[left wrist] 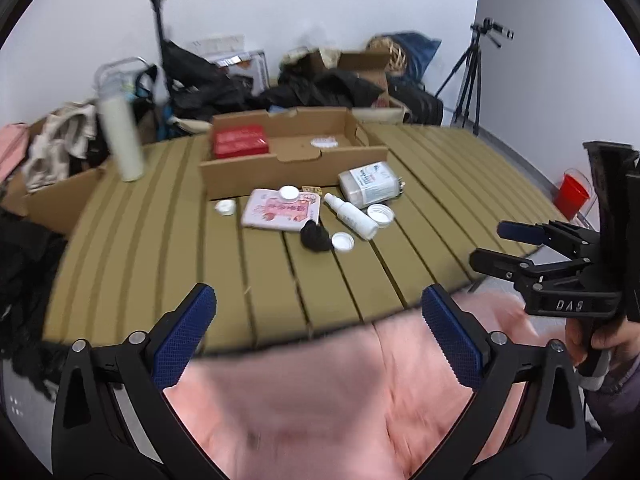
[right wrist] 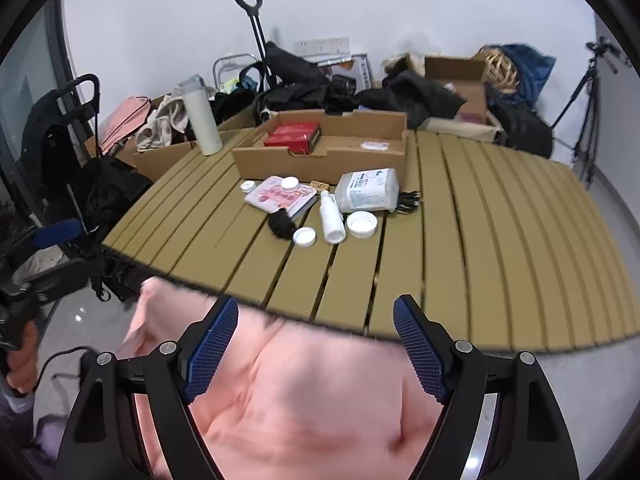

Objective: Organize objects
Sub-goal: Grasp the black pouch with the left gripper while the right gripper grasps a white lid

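On the slatted tan table (left wrist: pixel 160 240) lies a cluster: a pink packet (left wrist: pixel 280 214) with a small white jar (left wrist: pixel 289 193) on it, a white spray bottle (left wrist: pixel 352 216), a clear tub on its side (left wrist: pixel 370 184), two white lids (left wrist: pixel 380 215) (left wrist: pixel 343 242), a small cap (left wrist: pixel 225 207) and a black bundle (left wrist: pixel 314 236). Behind them an open cardboard tray (left wrist: pixel 280 168) holds a red box (left wrist: pixel 240 142). My left gripper (left wrist: pixel 316 300) hangs open at the near table edge, holding nothing. My right gripper (right wrist: pixel 316 304) is open and empty too, short of the cluster (right wrist: pixel 320 208).
A pink garment (left wrist: pixel 320 400) fills the space under both grippers. A tall white flask (left wrist: pixel 120 136) stands at the table's far left. Boxes, dark clothes and bags crowd behind the table. A tripod (left wrist: pixel 472 80) and a red cup (left wrist: pixel 572 196) stand to the right.
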Motion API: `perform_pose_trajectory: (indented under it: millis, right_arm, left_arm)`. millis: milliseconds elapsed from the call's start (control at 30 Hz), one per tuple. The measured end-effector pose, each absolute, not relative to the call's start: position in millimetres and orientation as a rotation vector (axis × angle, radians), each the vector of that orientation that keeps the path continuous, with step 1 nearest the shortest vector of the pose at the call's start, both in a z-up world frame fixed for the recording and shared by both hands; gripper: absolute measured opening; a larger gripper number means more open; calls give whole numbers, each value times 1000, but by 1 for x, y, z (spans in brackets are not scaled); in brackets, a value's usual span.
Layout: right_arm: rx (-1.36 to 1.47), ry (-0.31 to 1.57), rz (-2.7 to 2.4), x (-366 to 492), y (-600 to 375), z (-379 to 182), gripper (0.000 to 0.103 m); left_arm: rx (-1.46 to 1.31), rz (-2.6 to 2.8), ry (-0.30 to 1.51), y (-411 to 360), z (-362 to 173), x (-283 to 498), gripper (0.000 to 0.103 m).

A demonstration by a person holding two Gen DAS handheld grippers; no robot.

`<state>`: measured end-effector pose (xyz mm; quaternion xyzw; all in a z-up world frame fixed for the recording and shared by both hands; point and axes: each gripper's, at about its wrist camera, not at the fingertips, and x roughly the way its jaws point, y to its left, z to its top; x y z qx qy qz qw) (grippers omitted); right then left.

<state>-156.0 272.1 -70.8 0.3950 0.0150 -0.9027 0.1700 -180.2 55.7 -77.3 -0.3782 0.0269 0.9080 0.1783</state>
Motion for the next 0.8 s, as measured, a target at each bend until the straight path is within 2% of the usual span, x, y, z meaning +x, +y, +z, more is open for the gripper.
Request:
perform_pose_trajectory:
  millis: [33,67,167,233,300,400,567,600,633,800]
  right_arm:
    - [1119,52,-2566,-170,271,-78,76]
    - [1129,52,-2564,-186,271,-86,75]
    - [1225,-27,-2549,-243,276,-114,73]
    - [1262,-66,-2553,-270,280,-126,63]
    - [1300,-51,-2562,-295,279,-138,56]
    - [1351,-16,-2549,-321,275,-156,51]
    - [1359,86,-2540,-328,265,-174,29]
    - [1354,73,-2533,-328,266,-174,21]
    - [1357,53,-2521,-327,267,-174,8]
    - [1345,40,-2569,-309,279,-160,7]
  left_arm:
    - [-1082,2555,72,62,-86,-197,96]
    - [-1103,2545,69,69,-96,-215,87]
    - [-1177,2539,59,85,-131,-272,71]
    - [-1243,2495,2,91,-154,-301,62]
    - [-1319,2466,-36,95,-172,-320,36]
    - [-1330,2419,-90,98,-182,-328,32]
    - [-1314,2406,-127,97,-182,-322,29]
    - [-1314,2408,-139,95,-182,-321,28]
    - [-1315,2414,-151,94,-183,-320,28]
    - [-1240,2388,-156,89,-163,-295,27]
